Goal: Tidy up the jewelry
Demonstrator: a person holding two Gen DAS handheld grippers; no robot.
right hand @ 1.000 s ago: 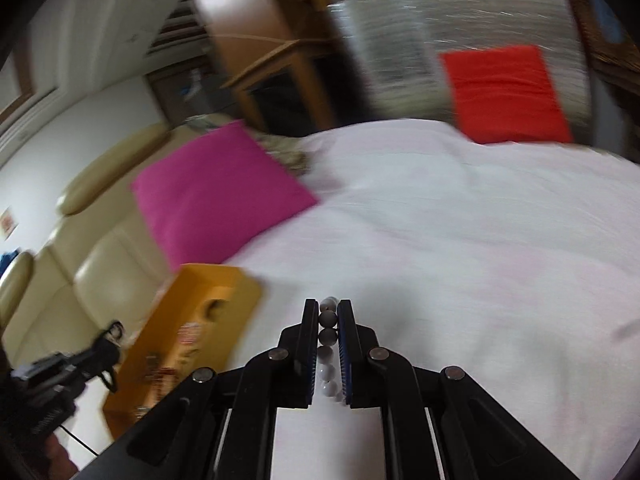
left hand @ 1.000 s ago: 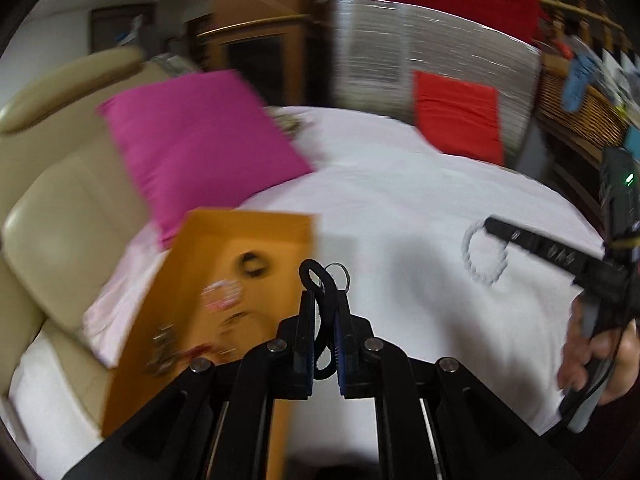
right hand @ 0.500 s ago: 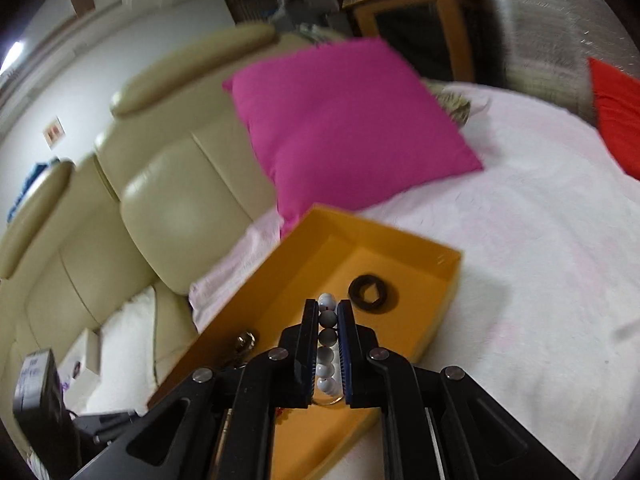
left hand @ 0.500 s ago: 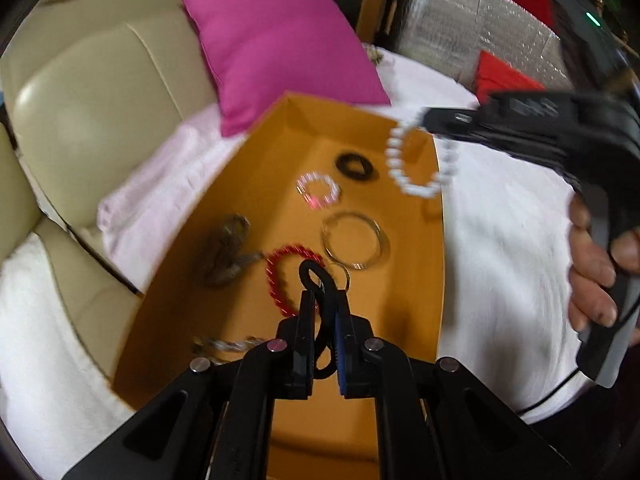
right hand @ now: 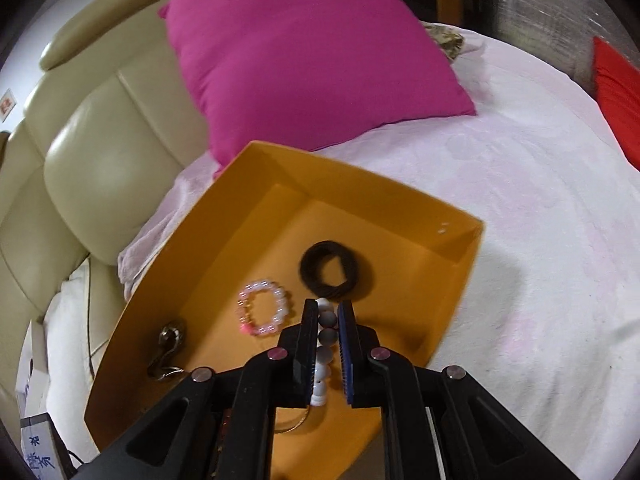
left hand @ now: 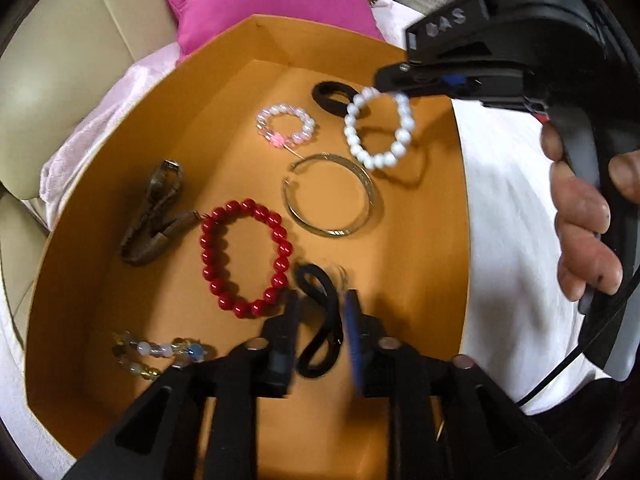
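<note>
Left gripper (left hand: 320, 320): jaws parted around black hair tie (left hand: 320, 332) | Right gripper (right hand: 328, 322): jaws clamping white bead bracelet (left hand: 378, 128) above orange tray (left hand: 120, 184)

orange tray (left hand: 248, 44) bare floor 4 o'clock | red bead bracelet (left hand: 244, 258) 10 o'clock, silver bangle (left hand: 330, 196) 12 o'clock block

You have an orange tray (left hand: 120, 208) on the white bedspread holding a red bead bracelet (left hand: 245, 258), a silver bangle (left hand: 331, 195), a pink-and-clear bead bracelet (left hand: 286, 125), a black hair tie (right hand: 329, 268), a brown clasp piece (left hand: 154, 213) and a pale multicolour bead strand (left hand: 160, 354). Your white bead bracelet (left hand: 378, 128) hangs above the tray; a black looped band (left hand: 320, 320) sits near its front.
</note>
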